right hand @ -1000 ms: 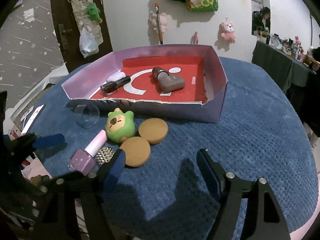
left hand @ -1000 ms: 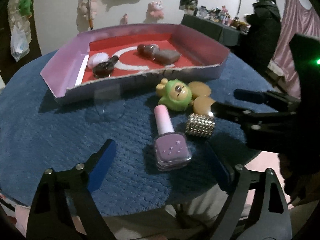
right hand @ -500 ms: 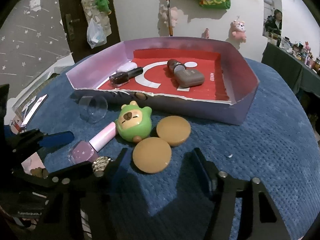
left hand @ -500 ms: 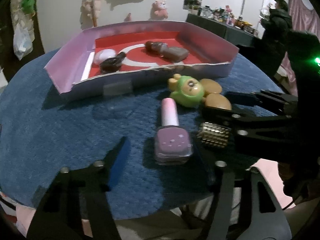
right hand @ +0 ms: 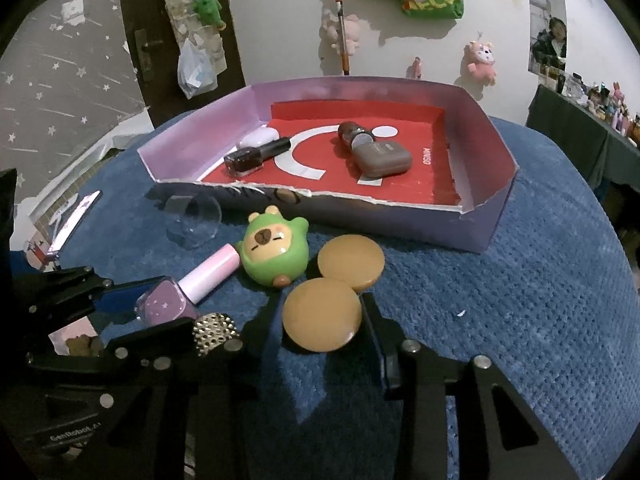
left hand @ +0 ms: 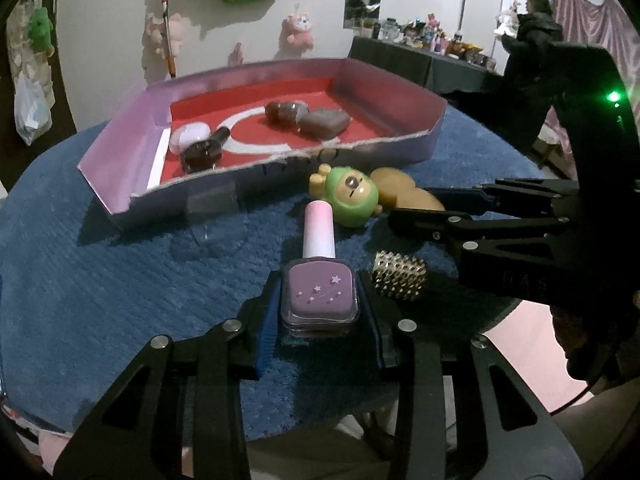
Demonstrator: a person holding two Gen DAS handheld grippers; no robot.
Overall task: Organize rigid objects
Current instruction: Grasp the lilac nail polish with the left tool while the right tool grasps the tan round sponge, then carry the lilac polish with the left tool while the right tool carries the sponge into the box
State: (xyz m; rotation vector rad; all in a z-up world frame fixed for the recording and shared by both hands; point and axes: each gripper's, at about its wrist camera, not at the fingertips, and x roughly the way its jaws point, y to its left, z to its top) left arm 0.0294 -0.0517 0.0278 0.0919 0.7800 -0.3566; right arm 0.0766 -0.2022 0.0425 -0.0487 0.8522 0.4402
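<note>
Two items were gripped on the blue-carpeted bench (right hand: 520,280).
The square lilac nail-polish bottle with a pink cap (left hand: 319,296) was clamped by the left tongs (left hand: 319,312); the nearer round tan disc (right hand: 322,316) was being closed on by the right tongs (right hand: 320,320). Farther off, dark bottles were seen in the purple cardboard tray with a red floor (right hand: 492,216).

Dim indoor light, colours muted and grainy – strong fisheye bend with black vignette at corners of both views

Light from above and front: hard shadows behind pink plush toys (right hand: 482,62) on white wall (right hand: 288,20), soft shadow under lilac cardboard tray (left hand: 132,148)

Small green indicator lamp (left hand: 612,97) glares at right edge – distant cluttered shelf (left hand: 432,38) soft, low detail
</note>
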